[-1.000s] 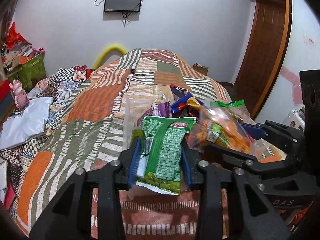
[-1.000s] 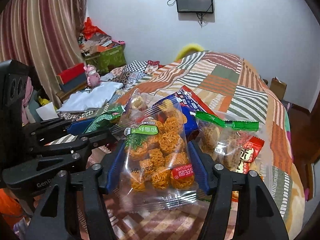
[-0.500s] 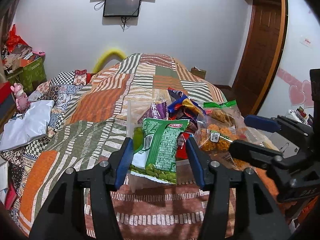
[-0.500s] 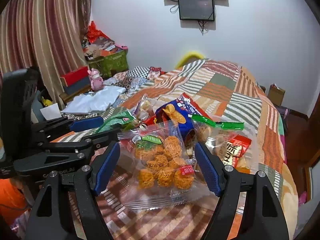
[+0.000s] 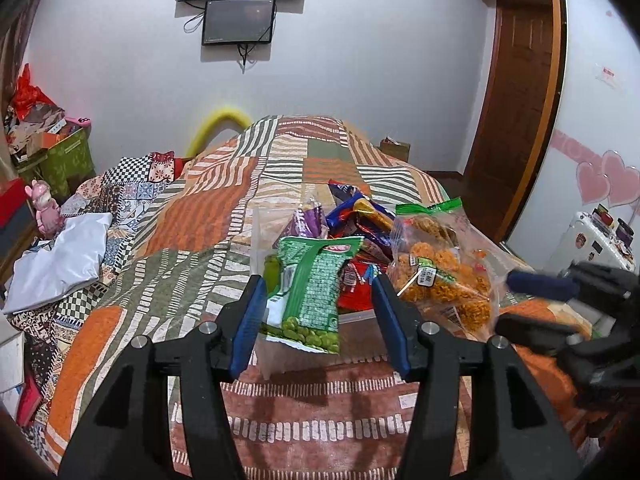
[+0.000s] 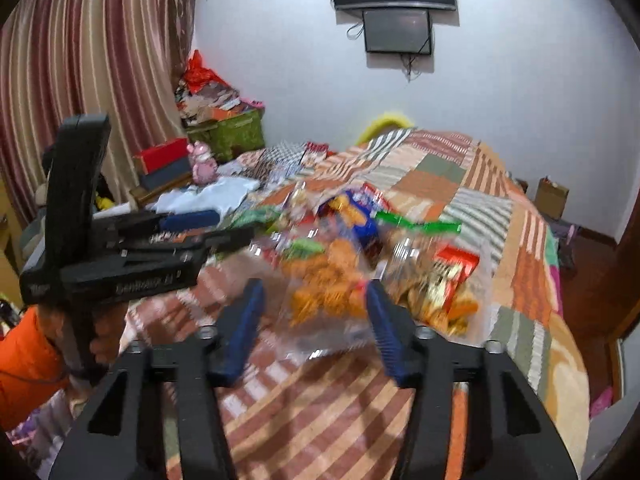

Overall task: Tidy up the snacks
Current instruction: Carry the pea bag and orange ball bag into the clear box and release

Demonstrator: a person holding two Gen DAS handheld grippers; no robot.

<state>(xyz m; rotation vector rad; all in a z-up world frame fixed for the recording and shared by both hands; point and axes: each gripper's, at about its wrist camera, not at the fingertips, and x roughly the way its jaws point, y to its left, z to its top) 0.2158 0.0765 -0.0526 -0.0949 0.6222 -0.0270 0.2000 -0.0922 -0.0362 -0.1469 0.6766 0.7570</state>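
Observation:
A clear plastic bin (image 5: 276,354) on the bed holds several snack bags. A green pea snack bag (image 5: 314,292) leans on its front. A clear bag of orange noodle snacks (image 5: 444,280) lies at the bin's right and shows blurred in the right wrist view (image 6: 328,288). My left gripper (image 5: 318,320) is open and empty, drawn back in front of the green bag. My right gripper (image 6: 312,316) is open and empty, just short of the orange snack bag. Blue, red and purple packets (image 5: 356,216) stand behind.
A patchwork quilt (image 5: 192,216) covers the bed. White cloth (image 5: 60,256) and a pink toy (image 5: 44,208) lie at the left. A zip bag with a green seal and red packets (image 6: 436,276) lies to the right. A wooden door (image 5: 516,92) stands at the right.
Both grippers opened and let go of their bags, then pulled back toward me. The green bag and the orange snack bag stay at the bin.

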